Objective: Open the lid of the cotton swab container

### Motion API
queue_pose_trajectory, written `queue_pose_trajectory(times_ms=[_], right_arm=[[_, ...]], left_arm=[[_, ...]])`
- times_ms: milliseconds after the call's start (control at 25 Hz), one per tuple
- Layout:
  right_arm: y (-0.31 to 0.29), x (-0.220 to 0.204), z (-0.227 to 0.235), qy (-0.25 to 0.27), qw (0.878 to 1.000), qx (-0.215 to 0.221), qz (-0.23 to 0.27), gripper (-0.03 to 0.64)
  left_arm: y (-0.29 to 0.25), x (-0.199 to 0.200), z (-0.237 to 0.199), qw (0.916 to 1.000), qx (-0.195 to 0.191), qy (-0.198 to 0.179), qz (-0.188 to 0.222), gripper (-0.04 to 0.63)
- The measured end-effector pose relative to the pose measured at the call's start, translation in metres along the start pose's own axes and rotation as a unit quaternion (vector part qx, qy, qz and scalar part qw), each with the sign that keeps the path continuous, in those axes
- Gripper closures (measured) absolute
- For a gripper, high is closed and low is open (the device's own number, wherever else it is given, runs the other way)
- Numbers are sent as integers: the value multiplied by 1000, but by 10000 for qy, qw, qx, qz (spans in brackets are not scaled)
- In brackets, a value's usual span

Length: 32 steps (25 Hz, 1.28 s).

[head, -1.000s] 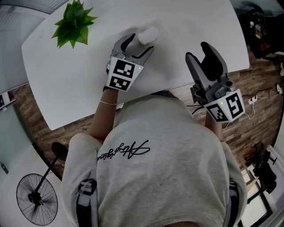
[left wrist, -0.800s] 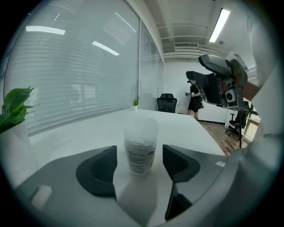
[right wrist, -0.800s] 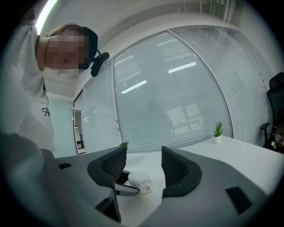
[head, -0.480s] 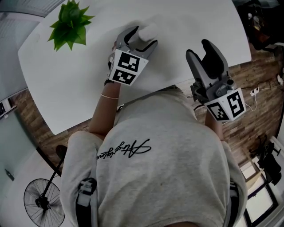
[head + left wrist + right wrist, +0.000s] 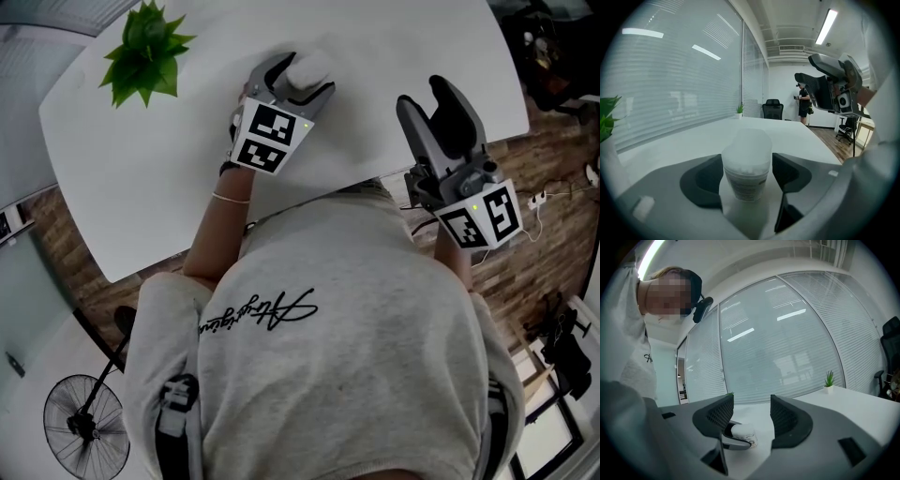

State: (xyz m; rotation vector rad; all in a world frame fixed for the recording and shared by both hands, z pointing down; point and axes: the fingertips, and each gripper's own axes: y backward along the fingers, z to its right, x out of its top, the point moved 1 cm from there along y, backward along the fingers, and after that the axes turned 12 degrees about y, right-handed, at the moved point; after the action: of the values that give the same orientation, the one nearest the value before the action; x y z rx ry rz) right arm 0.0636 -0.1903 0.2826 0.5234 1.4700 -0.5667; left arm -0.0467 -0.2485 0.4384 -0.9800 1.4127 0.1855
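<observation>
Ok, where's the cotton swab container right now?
The container stands on the white table, left-centre in the head view, between the jaws of the left gripper, right of the plant.

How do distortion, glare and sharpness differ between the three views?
Head view: mild bending at the edges, white table evenly bright. Left gripper view: strong fisheye, dark corners, cotton swab container slightly soft. Right gripper view: same fisheye, light reflections on the glass wall.

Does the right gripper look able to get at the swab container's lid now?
Probably yes: the right gripper is open and empty, bare table lies between, and the lid stands clear above the jaws of the left gripper.
</observation>
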Motion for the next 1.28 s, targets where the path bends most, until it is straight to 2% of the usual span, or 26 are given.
queue_pose_trajectory(times_ms=[520,880,1080,1280], right_arm=[[-21,6,31,-217,9952,952,91,394],[-25,4,48,-460,9930,1081,134,407],[-25,-1,49,-561,9925,1083,90,414],[-26,-3,46,-589,9924,1079,59,416]], left_arm=[[-9,2,-8,9978,619,231,-45,285],[-6,-7,-7,9970,655,377,-173,321],[-7,-7,-7,9970,653,361,-203,327],[-7,-7,-8,9971,650,332,-224,360]])
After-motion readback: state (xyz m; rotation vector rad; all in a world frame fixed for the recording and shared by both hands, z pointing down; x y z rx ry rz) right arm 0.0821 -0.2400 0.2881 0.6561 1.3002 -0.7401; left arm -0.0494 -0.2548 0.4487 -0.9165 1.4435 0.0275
